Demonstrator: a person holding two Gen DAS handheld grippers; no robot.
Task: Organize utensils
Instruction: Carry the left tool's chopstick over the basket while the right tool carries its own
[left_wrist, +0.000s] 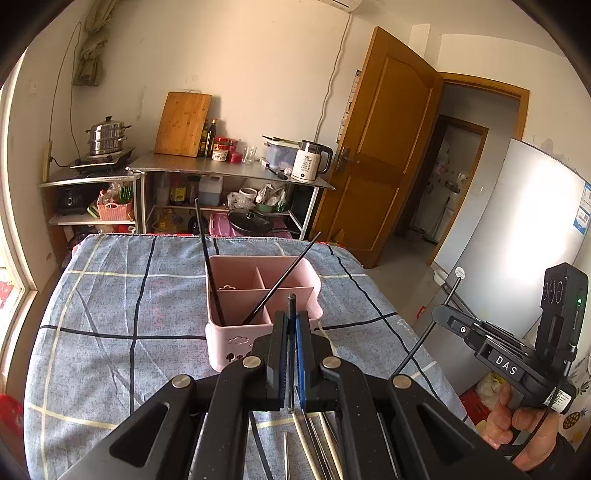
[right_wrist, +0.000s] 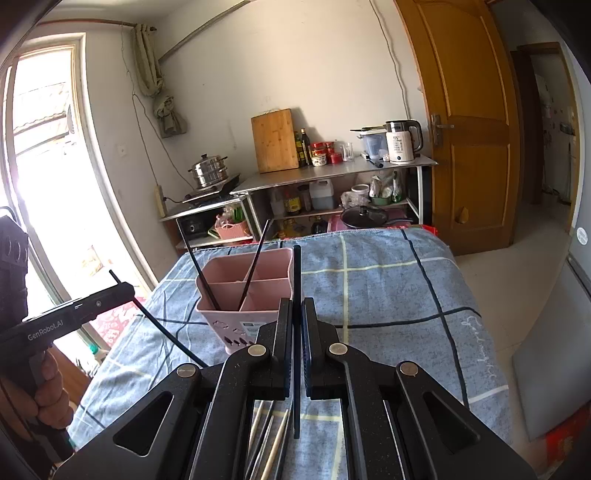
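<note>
A pink divided utensil holder (left_wrist: 229, 339) (right_wrist: 221, 325) stands on the blue checked cloth (left_wrist: 110, 295), with two black chopsticks (left_wrist: 208, 258) leaning in its near compartments. My left gripper (left_wrist: 291, 315) is shut on a black chopstick (left_wrist: 291, 301), just before the holder's near right corner. My right gripper (right_wrist: 296, 302) is shut on another black chopstick (right_wrist: 296, 266), held upright in front of the holder. Each gripper shows in the other's view, the right gripper (left_wrist: 437, 310) and the left gripper (right_wrist: 129, 288), each held by a hand. Several loose chopsticks (left_wrist: 314, 443) (right_wrist: 266, 435) lie on the cloth beneath the grippers.
Behind the table stands a steel shelf unit (left_wrist: 229, 168) with a white kettle (left_wrist: 310, 162), a chopping board (left_wrist: 183, 123) and a steamer pot (left_wrist: 107, 136). A wooden door (left_wrist: 384, 147) is open at the right, beside a fridge (left_wrist: 517, 240). A window (right_wrist: 44, 166) lies to the left.
</note>
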